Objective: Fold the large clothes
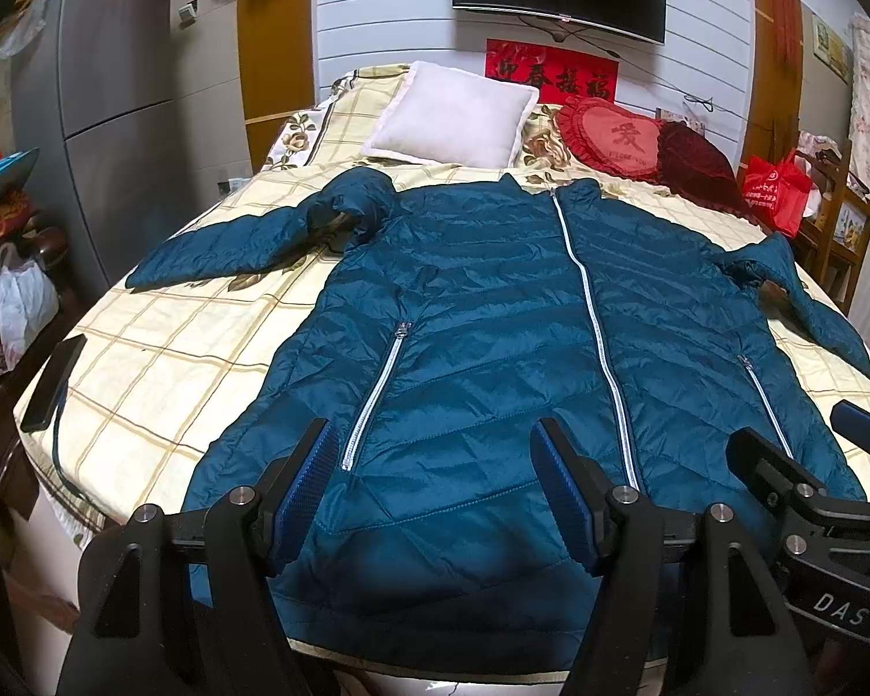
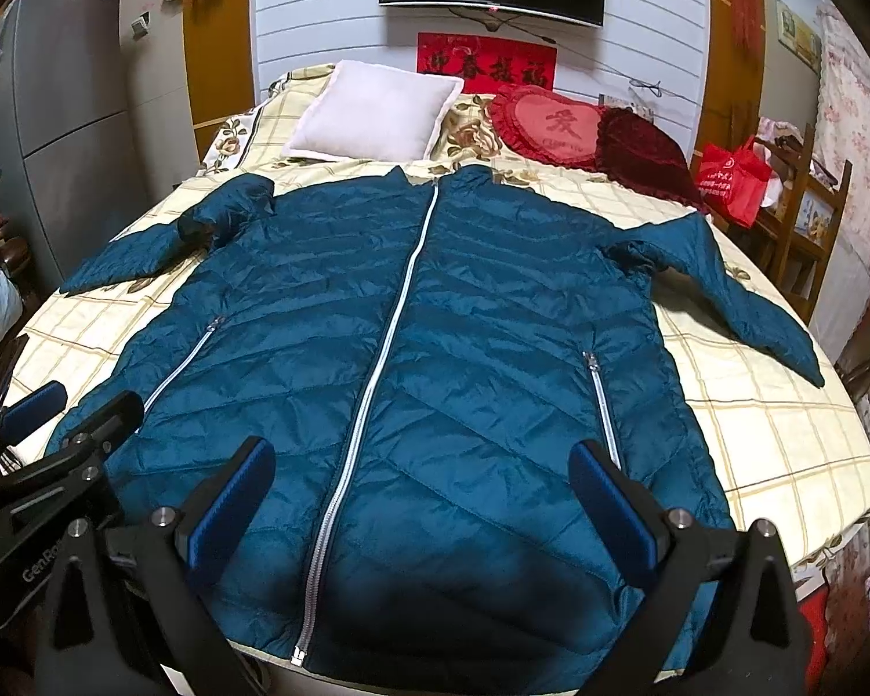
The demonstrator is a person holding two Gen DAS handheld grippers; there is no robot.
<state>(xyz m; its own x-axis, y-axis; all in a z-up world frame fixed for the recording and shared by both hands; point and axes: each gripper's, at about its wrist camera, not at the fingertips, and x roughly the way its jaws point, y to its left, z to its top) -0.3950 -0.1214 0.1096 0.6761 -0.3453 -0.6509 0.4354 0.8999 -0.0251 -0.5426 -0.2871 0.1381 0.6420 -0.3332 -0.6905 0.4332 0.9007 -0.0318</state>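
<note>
A teal quilted jacket [image 1: 481, 313] [image 2: 412, 313] lies flat on the bed, front up, zipped with a white zipper, collar toward the pillows and both sleeves spread out to the sides. My left gripper [image 1: 438, 464] hovers over the hem left of the main zipper, open, with nothing between its blue pads. My right gripper [image 2: 423, 470] hovers over the hem's right half, straddling the zipper line, also open and empty. Each gripper appears at the edge of the other's view: the right gripper [image 1: 806, 441] and the left gripper [image 2: 75, 406].
The bed's checked floral sheet [image 1: 162, 348] [image 2: 754, 417] surrounds the jacket. A white pillow [image 1: 452, 116], a red heart cushion [image 1: 609, 136] and a dark red cushion [image 1: 696, 168] lie at the head. A flat black object [image 1: 52, 383] rests at the bed's left edge. A fridge [image 1: 110, 104] stands at left, a red bag [image 2: 733, 180] on wooden furniture at right.
</note>
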